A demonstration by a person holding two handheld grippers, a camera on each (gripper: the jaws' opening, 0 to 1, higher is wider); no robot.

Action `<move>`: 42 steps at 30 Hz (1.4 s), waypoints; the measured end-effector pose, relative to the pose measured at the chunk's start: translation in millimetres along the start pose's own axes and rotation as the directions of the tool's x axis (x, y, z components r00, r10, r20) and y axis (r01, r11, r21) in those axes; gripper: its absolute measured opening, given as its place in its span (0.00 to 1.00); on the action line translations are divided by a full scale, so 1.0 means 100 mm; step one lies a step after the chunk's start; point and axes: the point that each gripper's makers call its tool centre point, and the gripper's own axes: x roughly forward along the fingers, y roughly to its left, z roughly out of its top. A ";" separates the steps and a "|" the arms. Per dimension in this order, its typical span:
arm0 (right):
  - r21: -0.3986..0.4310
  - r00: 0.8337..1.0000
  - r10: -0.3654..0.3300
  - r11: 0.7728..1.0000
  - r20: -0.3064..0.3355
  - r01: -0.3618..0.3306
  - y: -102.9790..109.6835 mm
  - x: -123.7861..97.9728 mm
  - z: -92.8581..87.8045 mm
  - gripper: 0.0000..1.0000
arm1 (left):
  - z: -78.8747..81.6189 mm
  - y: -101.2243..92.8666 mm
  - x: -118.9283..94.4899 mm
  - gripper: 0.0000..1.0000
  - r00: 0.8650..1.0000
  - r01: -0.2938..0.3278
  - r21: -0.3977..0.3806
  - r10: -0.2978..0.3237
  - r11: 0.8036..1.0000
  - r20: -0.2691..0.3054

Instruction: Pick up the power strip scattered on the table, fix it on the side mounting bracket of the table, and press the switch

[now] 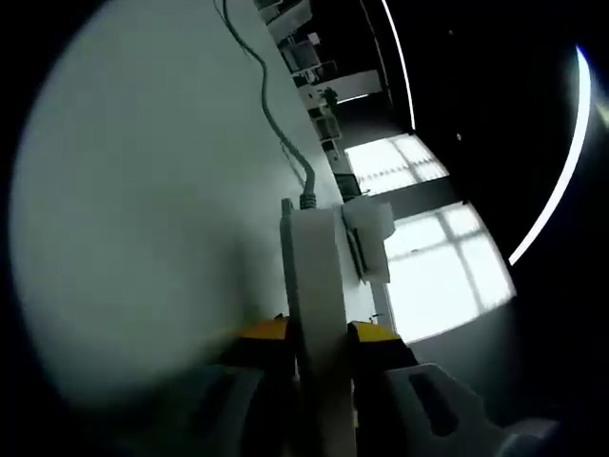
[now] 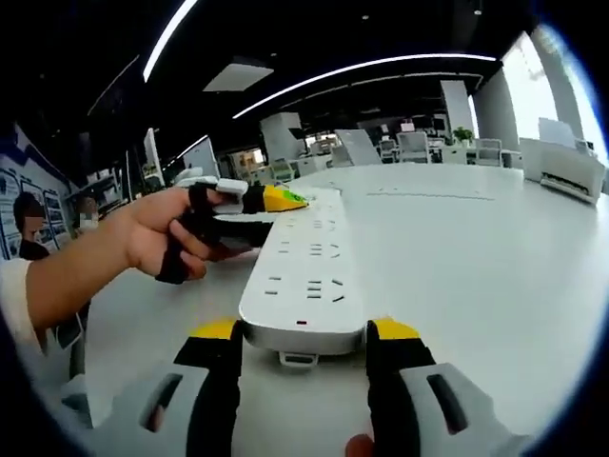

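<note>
A white power strip (image 2: 304,276) lies lengthwise over the white table (image 2: 457,248), sockets facing up. My right gripper (image 2: 304,335) is shut on its near end, a yellow-tipped finger on each side. A hand (image 2: 152,233) holds my left gripper (image 2: 276,200) against the strip's far left edge. In the left gripper view the power strip (image 1: 314,267) appears edge-on, clamped between the fingers of my left gripper (image 1: 319,333). Its grey cable (image 1: 271,105) trails away across the table (image 1: 143,190). A white bracket (image 1: 371,238) sits at the table's edge, beside the strip's far end.
Bright windows (image 1: 438,267) lie beyond the table edge. Chairs (image 2: 414,145) and desks stand at the table's far end, and a white machine (image 2: 566,171) sits at the right. A person (image 2: 24,249) stands at the far left.
</note>
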 end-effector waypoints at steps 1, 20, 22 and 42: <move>0.005 1.000 0.004 1.000 0.002 -0.004 0.01 0.00 0.00 0.52 | 0.01 0.00 -0.01 0.25 1.000 0.004 0.000 -0.004 1.000 0.000; 0.048 0.997 0.050 0.997 0.056 -0.053 0.03 -0.15 0.10 0.59 | 0.05 0.01 -0.03 0.24 0.999 0.046 -0.035 -0.046 0.998 -0.025; 0.057 0.996 0.055 0.997 0.067 -0.059 0.03 -0.18 0.11 0.59 | 0.10 0.03 -0.05 0.24 0.998 0.051 -0.044 -0.052 0.998 -0.021; 0.090 0.992 0.060 0.994 0.110 -0.070 0.08 -0.29 0.14 0.59 | 0.14 0.00 -0.26 0.24 0.992 0.113 -0.094 -0.118 0.989 -0.049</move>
